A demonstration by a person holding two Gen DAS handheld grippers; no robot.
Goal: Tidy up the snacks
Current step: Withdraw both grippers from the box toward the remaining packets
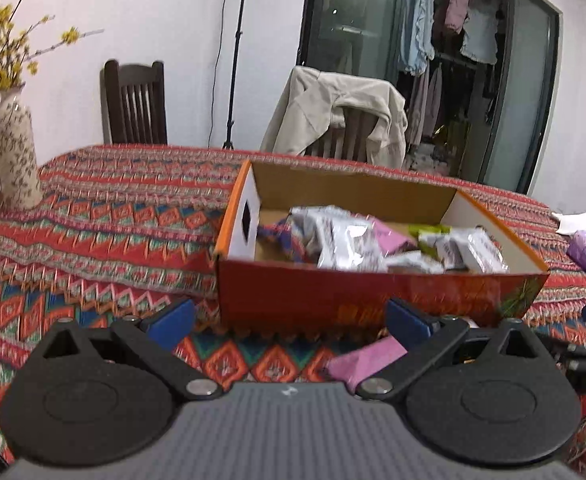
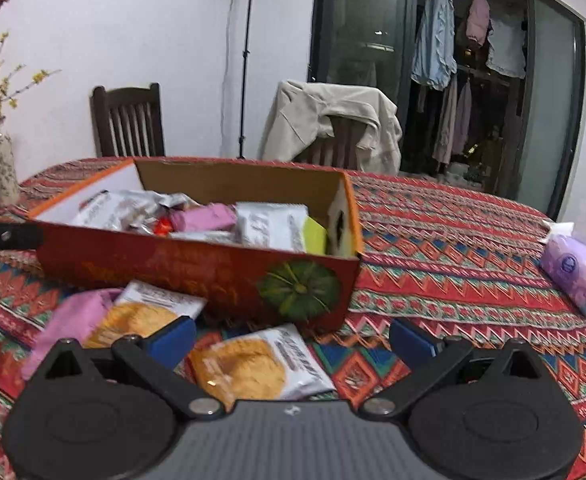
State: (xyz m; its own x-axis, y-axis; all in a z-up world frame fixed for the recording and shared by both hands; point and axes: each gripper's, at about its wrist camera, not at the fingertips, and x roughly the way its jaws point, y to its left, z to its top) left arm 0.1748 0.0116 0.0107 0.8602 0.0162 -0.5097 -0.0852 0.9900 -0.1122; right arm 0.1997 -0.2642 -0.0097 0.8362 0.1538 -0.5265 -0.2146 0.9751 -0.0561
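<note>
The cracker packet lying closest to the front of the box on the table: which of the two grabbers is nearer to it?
Right. The right gripper hangs open directly over that cracker packet. The left gripper is off to the side, open over a pink packet, with no cracker packet in its view.

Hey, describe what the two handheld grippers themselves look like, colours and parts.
Both look identical. The left gripper and right gripper each have a grey ribbed body with a small white mark, two black round discs, black angled linkage arms with silver pivot bolts, and blue finger pads. No cables, hands or sleeves show.
</note>
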